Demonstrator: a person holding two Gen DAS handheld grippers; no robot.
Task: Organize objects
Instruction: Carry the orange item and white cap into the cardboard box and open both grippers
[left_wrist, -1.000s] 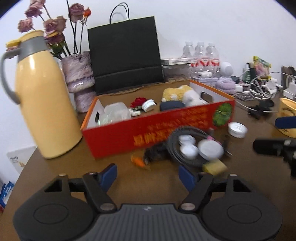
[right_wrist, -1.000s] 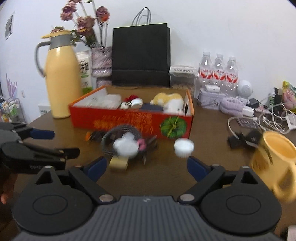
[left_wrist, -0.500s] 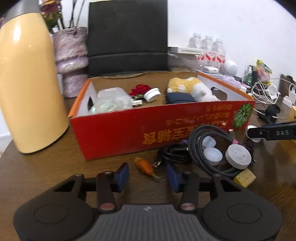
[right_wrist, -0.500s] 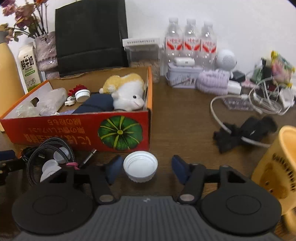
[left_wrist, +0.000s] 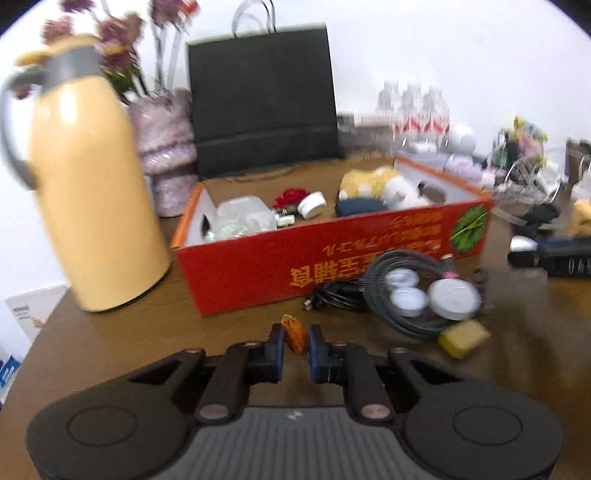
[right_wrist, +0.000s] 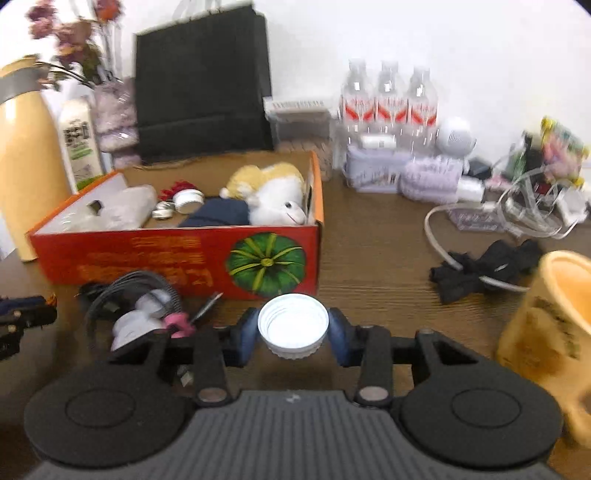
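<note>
A small orange carrot-like object (left_wrist: 293, 335) is seen clamped between the blue pads of the left gripper (left_wrist: 295, 345), in front of the red cardboard box with the green pumpkin print (left_wrist: 332, 258); whether it is clear of the brown wooden table (left_wrist: 155, 332) cannot be determined through the blur. The jaws have just been closing, with the object between them. Half a second ago the object lay on the table ahead of the open pads.

A white ribbed plastic bottle cap (right_wrist: 293, 325), open side up, is held between the blue pads of the right gripper (right_wrist: 293, 332), just in front of the box's pumpkin corner. These jaws have likewise just been closing, on the cap; half a second ago the pads stood apart from it on both sides.

A coiled grey braided cable (left_wrist: 402, 295) with three white round lids inside its loop is noted beside the box, and a pale yellow block (left_wrist: 463, 338) lies near it.
</note>
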